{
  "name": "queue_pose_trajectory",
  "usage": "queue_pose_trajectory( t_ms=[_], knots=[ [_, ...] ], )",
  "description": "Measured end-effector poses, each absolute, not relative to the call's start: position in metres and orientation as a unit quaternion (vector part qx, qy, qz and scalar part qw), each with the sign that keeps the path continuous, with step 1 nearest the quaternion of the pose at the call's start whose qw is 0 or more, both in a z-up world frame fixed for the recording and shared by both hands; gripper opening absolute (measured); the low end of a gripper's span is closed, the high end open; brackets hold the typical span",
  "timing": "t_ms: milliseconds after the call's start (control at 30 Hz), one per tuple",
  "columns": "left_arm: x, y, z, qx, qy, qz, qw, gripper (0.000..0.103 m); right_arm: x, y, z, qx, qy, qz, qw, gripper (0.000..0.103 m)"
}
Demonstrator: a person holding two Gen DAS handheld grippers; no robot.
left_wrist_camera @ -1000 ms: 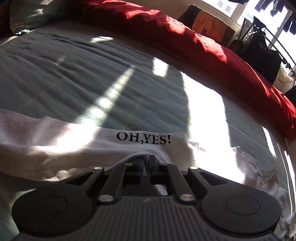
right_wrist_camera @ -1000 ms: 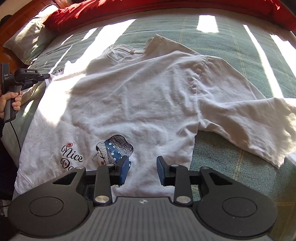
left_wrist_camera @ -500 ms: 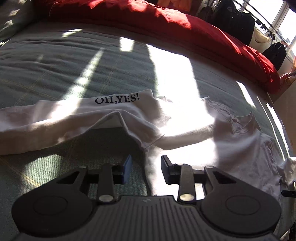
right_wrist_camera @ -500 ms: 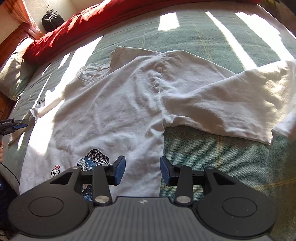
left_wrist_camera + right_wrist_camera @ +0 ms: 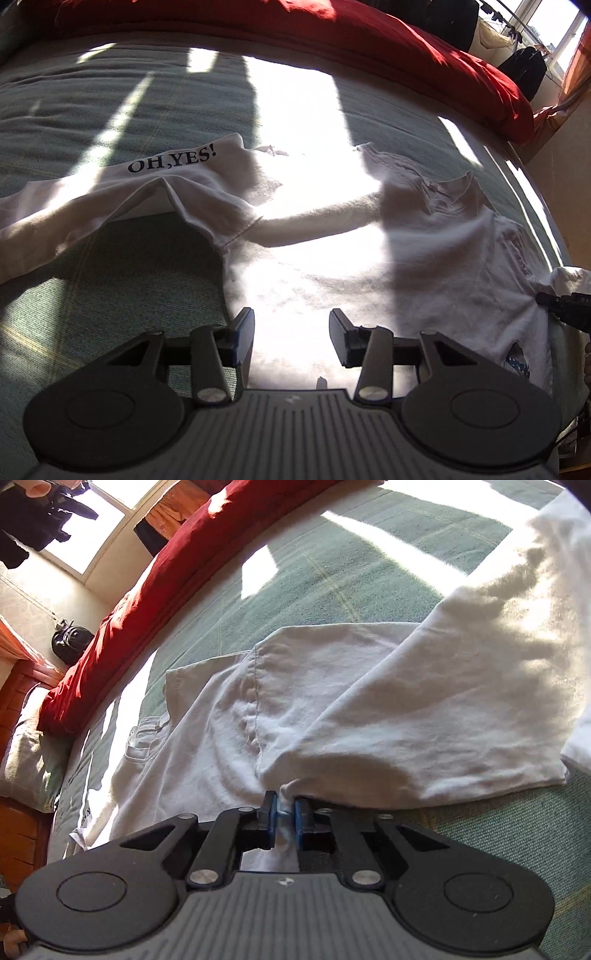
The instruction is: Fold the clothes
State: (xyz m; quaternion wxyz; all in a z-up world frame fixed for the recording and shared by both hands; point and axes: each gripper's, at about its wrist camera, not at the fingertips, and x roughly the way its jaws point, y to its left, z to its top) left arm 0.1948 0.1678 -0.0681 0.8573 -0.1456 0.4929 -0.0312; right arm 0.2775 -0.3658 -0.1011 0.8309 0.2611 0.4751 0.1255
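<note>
A white T-shirt (image 5: 332,258) lies spread on a green bedspread (image 5: 110,295). Its left sleeve, printed "OH,YES!" (image 5: 171,162), stretches away to the left. My left gripper (image 5: 291,330) hovers open over the shirt's body near the left armpit, nothing between its fingers. In the right wrist view, the T-shirt (image 5: 332,709) is bunched at the right armpit. There my right gripper (image 5: 285,812) is shut on a pinch of white fabric between its blue pads. The right sleeve (image 5: 461,701) spreads off to the right. The right gripper's tip (image 5: 565,308) also shows at the shirt's far edge.
A red duvet (image 5: 369,40) is rolled along the far side of the bed, also seen as the red duvet (image 5: 155,587). A pillow (image 5: 29,746) and wooden headboard (image 5: 14,834) lie at the left. Dark clothes (image 5: 524,66) hang by the window.
My left gripper let go of the printed sleeve, opened, and moved right over the shirt's body. My right gripper went from open above the hem to shut on fabric at the right armpit.
</note>
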Motion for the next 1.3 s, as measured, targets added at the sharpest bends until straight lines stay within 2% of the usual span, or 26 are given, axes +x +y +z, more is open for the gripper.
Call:
queue_pose_trajectory(
  t_ms=[133,333,433,467,567,767,900,967,1067,1100,1133,1167,1200,1300],
  knots=[
    [0.197,0.167,-0.068,-0.134,0.494,-0.028,0.859,0.044,0.286,-0.363,-0.09,0.21,0.471,0.108,0.85,0.008],
    [0.197,0.173,-0.071,-0.148,0.49,-0.029,0.858,0.046,0.293,-0.365,-0.096,0.191,0.483,0.099,0.849,0.007],
    [0.196,0.178,-0.073,-0.161,0.486,-0.029,0.858,0.053,0.291,-0.371,-0.093,0.222,0.492,0.123,0.833,0.02],
    [0.196,0.18,-0.074,-0.166,0.485,-0.029,0.858,0.059,0.288,-0.372,-0.091,0.226,0.495,0.134,0.828,0.031],
    [0.194,0.186,-0.076,-0.179,0.481,-0.029,0.858,0.064,0.283,-0.372,-0.092,0.235,0.499,0.16,0.819,0.042],
    [0.211,0.207,-0.09,-0.234,0.478,-0.032,0.846,0.065,0.278,-0.368,-0.101,0.245,0.502,0.2,0.805,0.051],
    [0.232,0.211,-0.104,-0.253,0.474,-0.042,0.842,0.065,0.276,-0.365,-0.107,0.251,0.501,0.222,0.798,0.051],
    [0.24,0.211,-0.108,-0.265,0.464,-0.051,0.844,0.07,0.276,-0.365,-0.107,0.252,0.497,0.222,0.8,0.051],
    [0.244,0.208,-0.11,-0.274,0.451,-0.067,0.847,0.068,0.277,-0.364,-0.108,0.254,0.491,0.224,0.803,0.052],
    [0.244,0.205,-0.11,-0.27,0.448,-0.073,0.849,0.066,0.277,-0.364,-0.109,0.255,0.489,0.224,0.804,0.052],
    [0.242,0.202,-0.11,-0.256,0.449,-0.072,0.853,0.048,0.277,-0.363,-0.109,0.256,0.487,0.225,0.805,0.042],
    [0.241,0.199,-0.109,-0.239,0.453,-0.065,0.856,0.016,0.277,-0.363,-0.109,0.256,0.485,0.225,0.805,0.017],
    [0.239,0.197,-0.107,-0.227,0.455,-0.059,0.859,0.007,0.277,-0.363,-0.11,0.257,0.483,0.225,0.806,0.007],
    [0.234,0.197,-0.091,-0.219,0.439,-0.048,0.87,0.004,0.278,-0.362,-0.111,0.259,0.476,0.227,0.809,0.007]
  ],
)
